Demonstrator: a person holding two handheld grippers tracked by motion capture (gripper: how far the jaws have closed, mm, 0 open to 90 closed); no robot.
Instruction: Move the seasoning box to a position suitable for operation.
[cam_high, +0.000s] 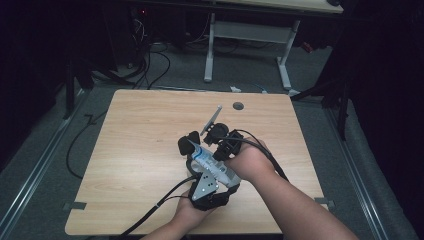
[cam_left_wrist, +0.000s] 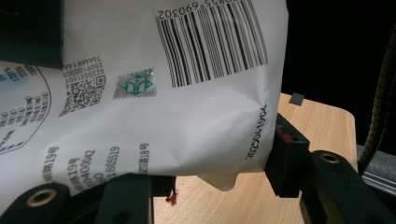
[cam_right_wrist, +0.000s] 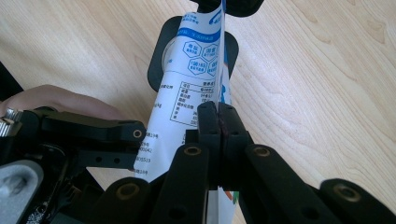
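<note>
White pouch (cam_left_wrist: 187, 116), blue print, barcode, creased; left gripper (cam_left_wrist: 210, 186) and right gripper (cam_right_wrist: 218, 126) fingers both pinching it.

Pouch (cam_left_wrist: 154, 93): smooth white film between the left gripper's (cam_left_wrist: 219, 186) jaws, faintly creased near the edge, with a soft sheen; black print crisp, one small glossy green-and-silver sticker (cam_left_wrist: 134, 85). In the right gripper view the same pouch (cam_right_wrist: 187, 93), pinched flat between the jaws, looks slick, printed in blue.

Right gripper (cam_right_wrist: 218, 130): jaws of matt black plastic, lightly textured, with brass-coloured rivets at the joints.

Grey plate (cam_high: 204, 185) behind the left jaws: bare metal, dull satin finish.

Worktop (cam_right_wrist: 317, 74) beneath the jaws: pale wood-grain surface, smooth, low sheen.

Cable (cam_high: 150, 212): black, smooth rubbery sleeve.
</note>
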